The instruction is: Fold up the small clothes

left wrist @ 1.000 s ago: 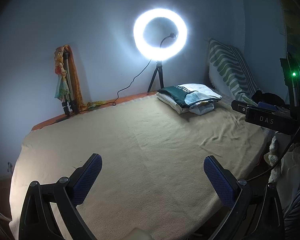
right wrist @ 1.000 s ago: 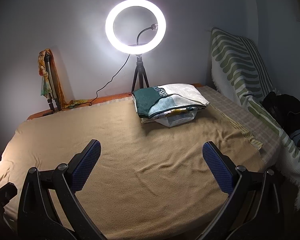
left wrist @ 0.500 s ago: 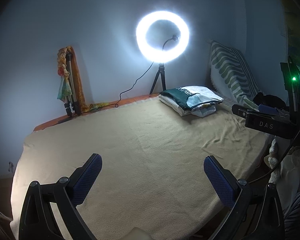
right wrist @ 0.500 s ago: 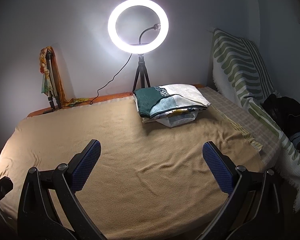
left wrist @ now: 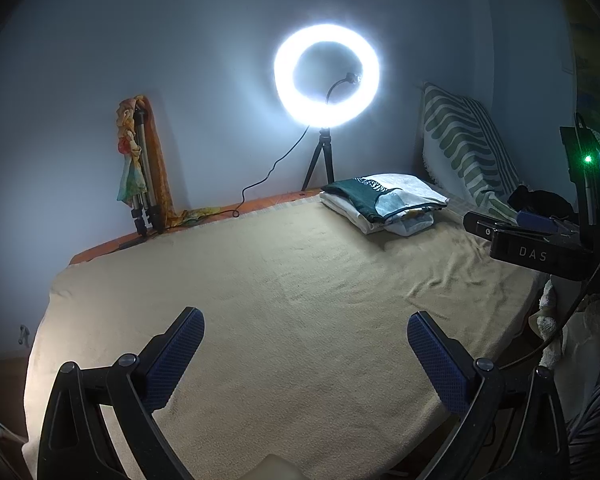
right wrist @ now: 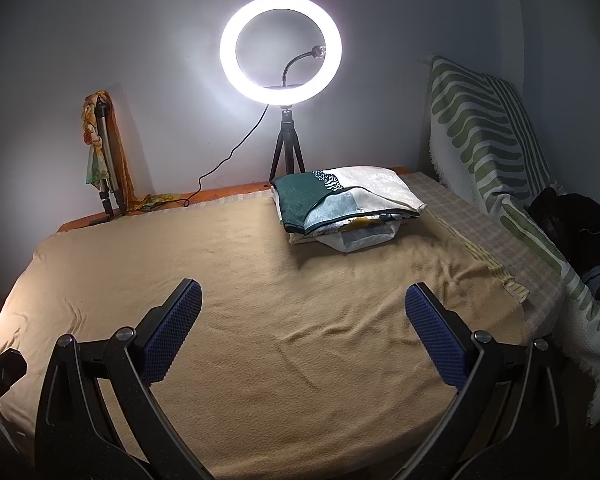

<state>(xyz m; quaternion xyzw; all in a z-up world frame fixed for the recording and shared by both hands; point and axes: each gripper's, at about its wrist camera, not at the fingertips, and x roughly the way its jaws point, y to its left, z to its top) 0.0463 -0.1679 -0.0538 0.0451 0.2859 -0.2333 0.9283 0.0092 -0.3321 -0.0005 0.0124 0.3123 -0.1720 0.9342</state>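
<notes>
Tan blanket (right wrist: 260,300) covers the bed; both the left gripper (left wrist: 305,354) and right gripper (right wrist: 302,326) hover spread wide and empty above it. Farther right, a neatly folded clothes stack (right wrist: 346,202), dark green and cream on top, lies lengthwise across the far edge below the ring light (right wrist: 281,49).

The left two-finger black plastic gripper (left wrist: 305,350) has curved arms, round grey pivot screws and blue, finely dimpled rubber pads (left wrist: 174,358). The right black plastic gripper (right wrist: 302,326) matches; its housing reads "DAS" under a green lamp.
</notes>
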